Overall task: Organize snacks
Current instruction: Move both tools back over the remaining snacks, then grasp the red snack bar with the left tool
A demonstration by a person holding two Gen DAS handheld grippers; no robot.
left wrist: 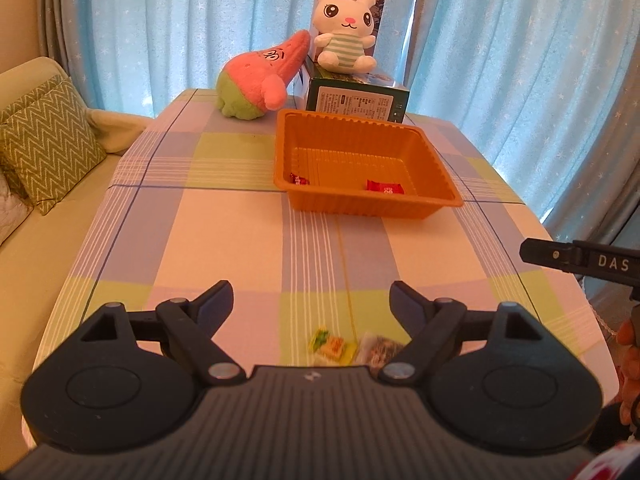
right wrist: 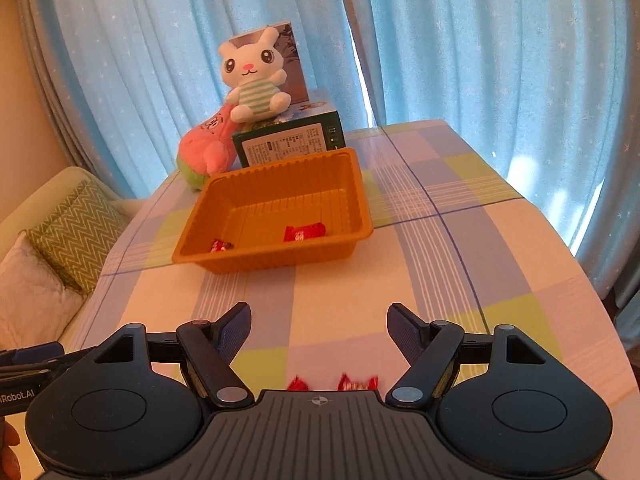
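**Operator:** State of both tools, nearest items first.

**Inspector:** The left gripper (left wrist: 311,300) stands spread and empty. The green-yellow snack (left wrist: 331,345) and a grey packet (left wrist: 380,350) lie on the tablecloth (left wrist: 224,240) just below and behind its fingertips. The right gripper (right wrist: 319,326) is likewise spread and empty; two red candies (right wrist: 352,383) lie just under it.

**Operator:** And the destination?

**Inspector:** The orange tray (left wrist: 362,206) sits farther ahead, holding two red wrappers (left wrist: 385,187). Each hand is nearer its own group.
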